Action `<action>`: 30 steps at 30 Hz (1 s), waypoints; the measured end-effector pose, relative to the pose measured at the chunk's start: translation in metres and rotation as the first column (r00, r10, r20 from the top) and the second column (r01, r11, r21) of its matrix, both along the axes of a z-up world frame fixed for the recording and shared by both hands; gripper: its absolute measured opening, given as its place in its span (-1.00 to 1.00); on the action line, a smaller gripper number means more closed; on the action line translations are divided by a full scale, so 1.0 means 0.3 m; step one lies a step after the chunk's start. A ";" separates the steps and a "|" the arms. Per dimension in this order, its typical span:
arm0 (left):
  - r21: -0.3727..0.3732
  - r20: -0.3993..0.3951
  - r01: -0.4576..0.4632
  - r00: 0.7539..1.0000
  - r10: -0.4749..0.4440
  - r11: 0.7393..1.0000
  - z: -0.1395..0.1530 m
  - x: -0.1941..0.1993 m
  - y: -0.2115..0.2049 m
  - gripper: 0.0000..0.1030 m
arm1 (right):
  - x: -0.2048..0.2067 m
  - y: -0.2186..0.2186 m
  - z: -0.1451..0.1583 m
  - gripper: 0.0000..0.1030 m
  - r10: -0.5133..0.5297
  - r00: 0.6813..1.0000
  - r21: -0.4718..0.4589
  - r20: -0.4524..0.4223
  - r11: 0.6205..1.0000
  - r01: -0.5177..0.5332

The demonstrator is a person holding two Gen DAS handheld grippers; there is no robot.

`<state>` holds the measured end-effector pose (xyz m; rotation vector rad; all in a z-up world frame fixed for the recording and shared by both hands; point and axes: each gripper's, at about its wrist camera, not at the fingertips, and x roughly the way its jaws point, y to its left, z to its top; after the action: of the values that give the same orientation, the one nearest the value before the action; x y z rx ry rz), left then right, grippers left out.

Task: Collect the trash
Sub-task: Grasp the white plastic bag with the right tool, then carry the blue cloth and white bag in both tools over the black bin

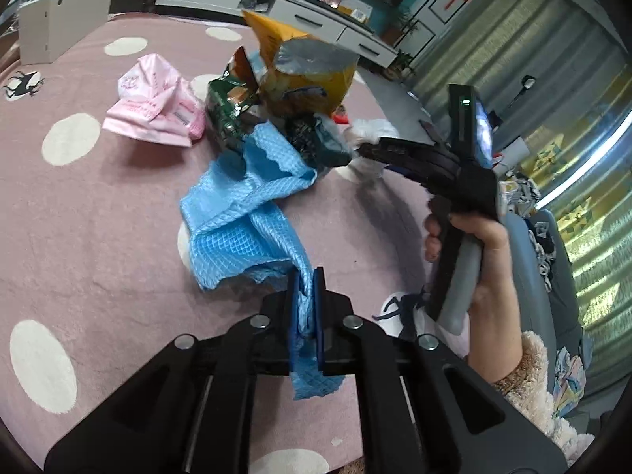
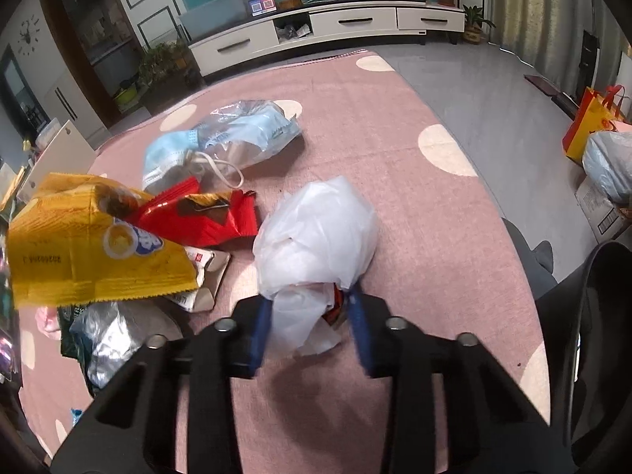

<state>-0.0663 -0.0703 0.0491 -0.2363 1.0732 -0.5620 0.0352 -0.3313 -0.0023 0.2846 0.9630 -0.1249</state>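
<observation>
My left gripper (image 1: 307, 276) is shut on a blue waffle cloth (image 1: 245, 213) that trails over the pink dotted mat (image 1: 79, 217). My right gripper (image 2: 312, 300) is closed around a white crumpled tissue wad (image 2: 316, 233), lifted just above the mat (image 2: 395, 158); it also shows in the left wrist view (image 1: 365, 148). Trash lies in a heap: a yellow snack bag (image 2: 87, 249) (image 1: 308, 75), a red wrapper (image 2: 201, 213), a green wrapper (image 1: 229, 106), a silver foil bag (image 2: 110, 339) and a clear pack of blue face masks (image 2: 229, 138).
A pink bag (image 1: 158, 106) lies left of the heap. A white box (image 1: 63, 15) stands at the mat's far left corner. A white TV cabinet (image 2: 324, 27) lines the back wall. A yellow-red bag (image 2: 592, 118) sits on grey floor (image 2: 493, 91) to the right.
</observation>
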 end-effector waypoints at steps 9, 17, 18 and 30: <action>0.055 0.071 -0.062 0.996 0.058 0.997 0.057 -0.029 0.056 0.49 | -0.094 -0.031 0.051 -0.45 -0.035 0.999 0.004 0.020 0.999 0.035; 0.088 0.080 -0.098 0.993 0.091 0.991 -0.015 0.111 0.041 0.68 | -0.208 -0.060 0.124 -0.45 -0.071 0.994 0.002 0.085 0.997 0.071; 0.096 0.070 -0.089 0.994 0.083 0.991 -0.035 0.131 0.027 0.68 | -0.220 -0.066 0.124 -0.45 -0.074 0.994 0.016 0.086 0.997 0.073; 0.091 -0.061 -0.085 0.994 0.090 0.992 -0.171 0.227 -0.008 -0.86 | -0.250 -0.117 0.154 -0.45 -0.110 0.989 0.021 0.103 0.994 0.108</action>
<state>0.0019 -0.0729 -0.0021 -0.2242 1.1424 -0.4296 -0.0399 -0.3663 0.0439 0.3551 0.8455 -0.2008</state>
